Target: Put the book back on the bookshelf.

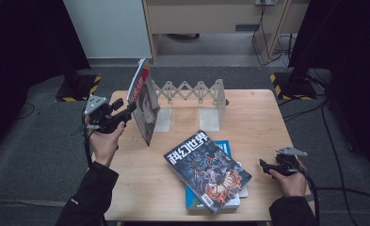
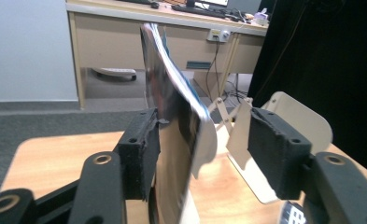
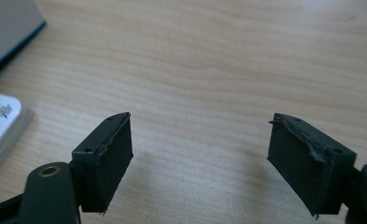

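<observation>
Jaws of the left gripper (image 2: pixel 202 149) stand apart around the upright magazine (image 2: pixel 176 116): in the left gripper view one pad lies against or just beside its cover, the other well clear, so nothing is clamped. From the high view, the left gripper (image 1: pixel 126 110) sits at the magazine's (image 1: pixel 144 106) near-left face, held up by the left hand (image 1: pixel 105 139). That magazine stands on edge at the left end of the white expanding book rack (image 1: pixel 192 96), tilted slightly, its pages bowing over at the top; its lower edge rests on the table (image 1: pixel 140 183). Right gripper (image 3: pixel 200 154): jaws released, bare wood between the pads, nothing held. The high view places the right gripper (image 1: pixel 266 167) low over the table's right side, in the right hand (image 1: pixel 291 181), just right of the flat stack. The stack comprises a dark-covered magazine with white characters (image 1: pixel 208 169) lying askew on a blue book (image 1: pixel 220 197), near the table's front edge. Rack end plates stand upright toward the rear centre of the table.
</observation>
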`<act>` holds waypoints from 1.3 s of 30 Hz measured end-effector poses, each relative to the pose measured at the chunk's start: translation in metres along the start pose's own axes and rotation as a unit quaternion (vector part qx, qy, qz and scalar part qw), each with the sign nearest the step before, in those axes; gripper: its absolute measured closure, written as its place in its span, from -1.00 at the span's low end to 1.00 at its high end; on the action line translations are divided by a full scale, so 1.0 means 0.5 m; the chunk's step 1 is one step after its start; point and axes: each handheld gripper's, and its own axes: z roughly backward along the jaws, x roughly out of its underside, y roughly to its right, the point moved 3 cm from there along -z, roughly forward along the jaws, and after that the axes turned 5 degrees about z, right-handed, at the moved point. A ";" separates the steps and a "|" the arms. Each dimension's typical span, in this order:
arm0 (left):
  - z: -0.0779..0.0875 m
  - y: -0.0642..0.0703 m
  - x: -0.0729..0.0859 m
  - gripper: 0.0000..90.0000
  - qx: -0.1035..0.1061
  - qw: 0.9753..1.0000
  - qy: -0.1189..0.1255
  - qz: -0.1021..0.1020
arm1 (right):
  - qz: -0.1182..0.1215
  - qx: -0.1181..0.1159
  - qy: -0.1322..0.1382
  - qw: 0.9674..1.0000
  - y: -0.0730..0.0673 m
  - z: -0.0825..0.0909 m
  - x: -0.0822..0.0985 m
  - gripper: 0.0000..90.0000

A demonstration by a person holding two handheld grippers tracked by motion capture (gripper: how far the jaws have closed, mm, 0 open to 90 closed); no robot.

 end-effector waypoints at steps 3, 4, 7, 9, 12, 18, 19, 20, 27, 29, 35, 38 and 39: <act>0.011 0.002 0.022 -0.08 0.009 1.000 -0.005 0.004 | 0.000 -0.003 0.005 1.000 -0.003 0.009 -0.004 -0.49; 0.014 0.003 0.031 -0.09 0.014 1.000 -0.006 0.007 | -0.002 -0.005 0.005 1.000 -0.005 0.011 -0.006 -0.48; 0.018 0.006 0.056 -0.12 0.025 1.000 -0.014 0.008 | -0.004 -0.006 0.013 1.000 -0.010 0.019 -0.012 -0.46; 0.019 0.009 0.073 -0.15 0.028 0.999 -0.021 0.005 | -0.002 -0.008 0.022 1.000 -0.013 0.025 -0.017 -0.46; 0.016 0.013 0.098 -0.20 0.033 0.999 -0.036 -0.003 | -0.003 -0.013 0.032 0.999 -0.020 0.035 -0.023 -0.44; 0.003 0.017 0.150 -0.26 0.048 0.997 -0.053 -0.009 | 0.007 -0.016 0.048 0.999 -0.036 0.050 -0.038 -0.41; 0.000 0.017 0.162 -0.26 0.051 0.997 -0.057 -0.006 | 0.007 -0.018 0.049 0.999 -0.037 0.052 -0.039 -0.41; -0.003 0.017 0.171 -0.25 0.055 0.997 -0.062 -0.007 | 0.006 -0.019 0.050 0.999 -0.041 0.054 -0.041 -0.41; -0.022 0.028 0.222 -0.25 0.070 0.992 -0.098 -0.029 | 0.014 -0.031 0.059 0.998 -0.061 0.069 -0.052 -0.39; -0.027 0.032 0.235 -0.25 0.074 0.990 -0.114 -0.029 | 0.016 -0.036 0.059 0.997 -0.067 0.072 -0.054 -0.39; -0.040 0.043 0.269 -0.24 0.099 0.986 -0.135 -0.016 | 0.021 -0.046 0.065 0.997 -0.081 0.083 -0.060 -0.38; -0.047 0.044 0.281 -0.24 0.108 0.984 -0.140 -0.010 | 0.027 -0.053 0.068 0.996 -0.090 0.086 -0.061 -0.38; -0.050 0.045 0.285 -0.25 0.108 0.984 -0.141 -0.012 | 0.026 -0.056 0.067 0.996 -0.093 0.087 -0.061 -0.38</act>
